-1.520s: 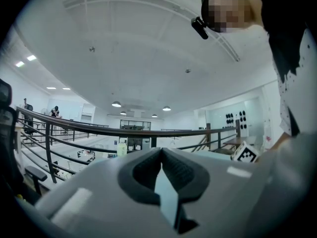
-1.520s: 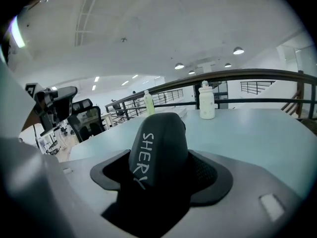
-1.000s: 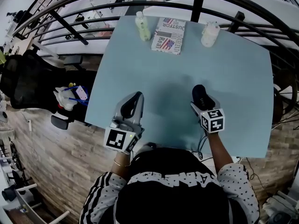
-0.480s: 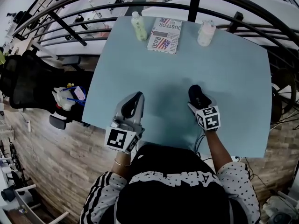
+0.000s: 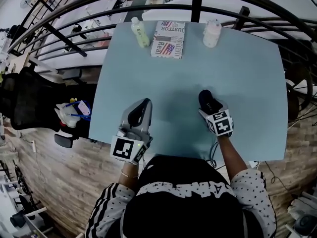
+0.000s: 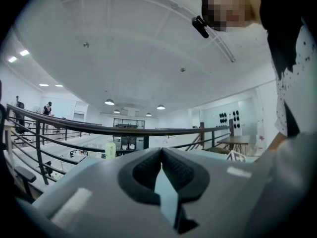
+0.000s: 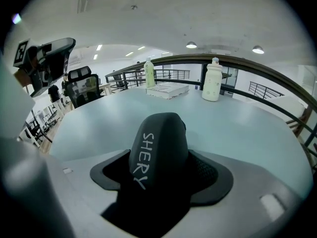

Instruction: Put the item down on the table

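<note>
Head view: right tongs (image 5: 211, 107) grip item (image 5: 206, 97), mid table (image 5: 242, 63).

At the surface's (image 5: 242, 73) far edge stood a left bottle (image 5: 139, 32), a paper (image 5: 168, 38) and a right bottle (image 5: 211, 33), with a railing (image 5: 197, 4) behind. Nearer, the left claw (image 5: 144, 104) and the right claw (image 5: 206, 102), gripping the item (image 5: 210, 99), were well apart.

The left arm (image 5: 130, 171) and right arm (image 5: 229, 155) reach forward, well apart. The left tongs (image 6: 161, 151) have their jaws pressed together at the tips (nothing between them). The right tongs (image 5: 208, 105) clamp a black item (image 7: 159, 148).
</note>
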Action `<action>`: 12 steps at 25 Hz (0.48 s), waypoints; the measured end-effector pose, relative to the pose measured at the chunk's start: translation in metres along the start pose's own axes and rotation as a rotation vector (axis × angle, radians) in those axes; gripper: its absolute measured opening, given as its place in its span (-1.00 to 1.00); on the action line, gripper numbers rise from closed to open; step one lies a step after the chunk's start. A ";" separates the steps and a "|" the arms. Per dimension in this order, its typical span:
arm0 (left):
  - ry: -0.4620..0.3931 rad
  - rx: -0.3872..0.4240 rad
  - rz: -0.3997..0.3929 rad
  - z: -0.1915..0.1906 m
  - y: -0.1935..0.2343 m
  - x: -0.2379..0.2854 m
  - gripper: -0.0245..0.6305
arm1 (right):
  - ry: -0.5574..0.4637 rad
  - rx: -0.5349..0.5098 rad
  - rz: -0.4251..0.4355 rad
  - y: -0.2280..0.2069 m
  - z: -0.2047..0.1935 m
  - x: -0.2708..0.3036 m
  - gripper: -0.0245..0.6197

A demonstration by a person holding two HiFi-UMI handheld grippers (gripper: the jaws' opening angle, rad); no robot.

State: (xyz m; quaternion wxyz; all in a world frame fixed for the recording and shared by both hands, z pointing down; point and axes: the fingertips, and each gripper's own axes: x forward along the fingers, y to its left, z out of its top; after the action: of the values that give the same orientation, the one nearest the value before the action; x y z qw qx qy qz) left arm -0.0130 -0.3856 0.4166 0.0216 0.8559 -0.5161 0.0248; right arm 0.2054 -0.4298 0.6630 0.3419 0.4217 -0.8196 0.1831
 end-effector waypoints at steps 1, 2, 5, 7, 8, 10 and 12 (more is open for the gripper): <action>0.002 -0.001 -0.005 0.000 0.001 0.001 -0.93 | 0.004 0.001 -0.003 0.000 -0.001 0.000 0.21; 0.003 -0.003 -0.010 0.000 0.002 0.002 -0.93 | 0.008 0.003 -0.005 -0.001 -0.001 0.001 0.21; 0.004 -0.006 -0.028 0.000 0.003 0.007 -0.93 | 0.022 0.008 -0.010 -0.003 -0.001 0.003 0.22; 0.004 -0.010 -0.035 -0.001 0.005 0.010 -0.93 | 0.033 0.008 -0.009 -0.003 -0.002 0.005 0.22; 0.000 -0.010 -0.036 -0.001 0.007 0.011 -0.93 | 0.039 0.007 -0.009 -0.002 -0.002 0.006 0.22; -0.010 -0.008 -0.040 0.001 0.010 0.012 -0.93 | 0.052 0.004 -0.009 -0.002 -0.002 0.007 0.23; -0.005 -0.015 -0.047 0.002 0.010 0.013 -0.93 | 0.064 -0.002 -0.009 -0.001 -0.002 0.007 0.23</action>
State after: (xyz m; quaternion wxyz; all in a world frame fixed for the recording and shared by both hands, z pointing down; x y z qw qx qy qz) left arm -0.0163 -0.4017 0.4160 0.0273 0.8676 -0.4963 0.0184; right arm 0.2043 -0.4338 0.6691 0.3691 0.4188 -0.8066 0.1944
